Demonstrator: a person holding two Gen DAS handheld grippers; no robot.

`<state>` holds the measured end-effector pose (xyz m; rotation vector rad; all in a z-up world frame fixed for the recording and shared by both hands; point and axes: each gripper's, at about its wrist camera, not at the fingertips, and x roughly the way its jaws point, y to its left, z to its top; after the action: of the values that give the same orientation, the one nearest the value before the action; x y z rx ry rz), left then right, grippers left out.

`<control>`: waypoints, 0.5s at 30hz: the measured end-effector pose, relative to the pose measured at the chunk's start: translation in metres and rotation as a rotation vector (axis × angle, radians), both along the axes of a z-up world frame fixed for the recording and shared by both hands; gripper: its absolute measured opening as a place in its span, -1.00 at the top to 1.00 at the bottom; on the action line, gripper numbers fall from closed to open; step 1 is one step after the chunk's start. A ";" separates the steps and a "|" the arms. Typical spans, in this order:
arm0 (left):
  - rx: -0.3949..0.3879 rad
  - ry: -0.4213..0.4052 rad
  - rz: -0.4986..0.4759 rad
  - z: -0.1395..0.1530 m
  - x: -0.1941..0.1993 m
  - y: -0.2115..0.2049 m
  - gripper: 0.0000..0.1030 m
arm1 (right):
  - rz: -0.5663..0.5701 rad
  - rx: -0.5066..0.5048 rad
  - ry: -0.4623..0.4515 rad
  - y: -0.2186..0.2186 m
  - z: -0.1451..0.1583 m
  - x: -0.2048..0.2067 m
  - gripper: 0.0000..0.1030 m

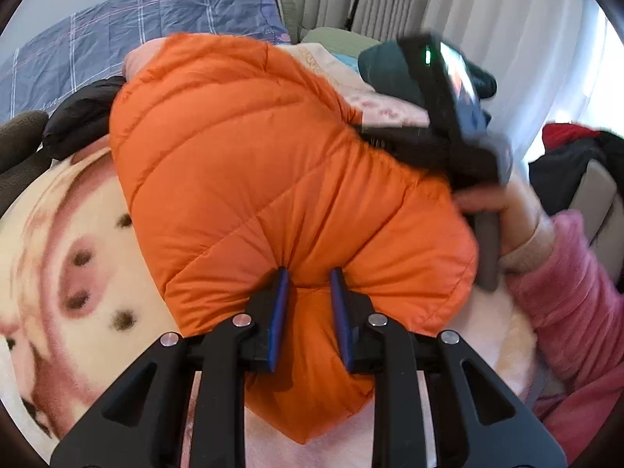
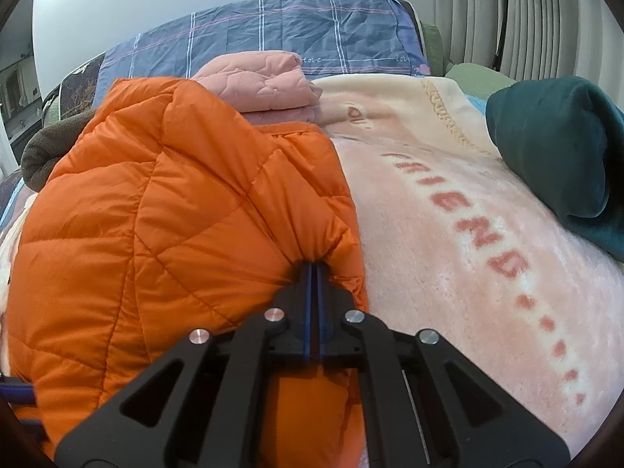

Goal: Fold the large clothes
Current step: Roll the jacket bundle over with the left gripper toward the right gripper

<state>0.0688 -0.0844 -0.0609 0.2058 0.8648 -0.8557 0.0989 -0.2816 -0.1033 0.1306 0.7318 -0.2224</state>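
An orange quilted down jacket lies bunched on a pink and cream blanket. My left gripper is shut on a thick fold of the jacket's near edge, its blue pads pressing the fabric between them. In the right wrist view the jacket fills the left half. My right gripper is shut tight on the jacket's right edge. The right gripper's body and the hand holding it show at the jacket's far right side in the left wrist view.
The blanket carries red "FRIEND" lettering. A folded pink garment lies behind the jacket, a dark teal garment at the right, a brown one at the left. A blue plaid pillow is at the head. Curtains hang behind.
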 end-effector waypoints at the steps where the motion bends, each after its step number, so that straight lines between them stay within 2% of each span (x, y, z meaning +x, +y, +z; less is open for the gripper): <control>1: -0.018 -0.001 0.001 0.011 0.003 0.000 0.52 | -0.001 0.008 -0.001 -0.001 0.000 -0.001 0.95; 5: -0.063 -0.144 0.015 0.055 0.016 -0.007 0.50 | 0.000 0.020 -0.003 -0.003 0.000 -0.001 0.95; 6: -0.067 -0.158 0.023 0.061 0.025 -0.014 0.49 | -0.001 0.019 -0.003 -0.004 0.000 -0.001 0.95; 8: -0.089 -0.120 0.043 0.065 0.051 -0.028 0.49 | -0.001 0.024 -0.004 -0.003 0.000 -0.001 0.95; 12: -0.063 -0.018 0.126 0.041 0.114 -0.056 0.49 | -0.001 0.034 -0.006 -0.005 0.000 0.000 0.95; 13: -0.057 -0.013 0.124 0.032 0.126 -0.059 0.49 | 0.000 0.040 -0.006 -0.006 0.000 0.000 0.95; 15: 0.032 -0.061 0.132 0.011 0.134 -0.069 0.47 | 0.001 0.056 -0.007 -0.007 0.000 0.000 0.95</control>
<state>0.2030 -0.1537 -0.0501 0.1997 0.8262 -0.7090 0.0989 -0.2888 -0.1035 0.1844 0.7310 -0.2010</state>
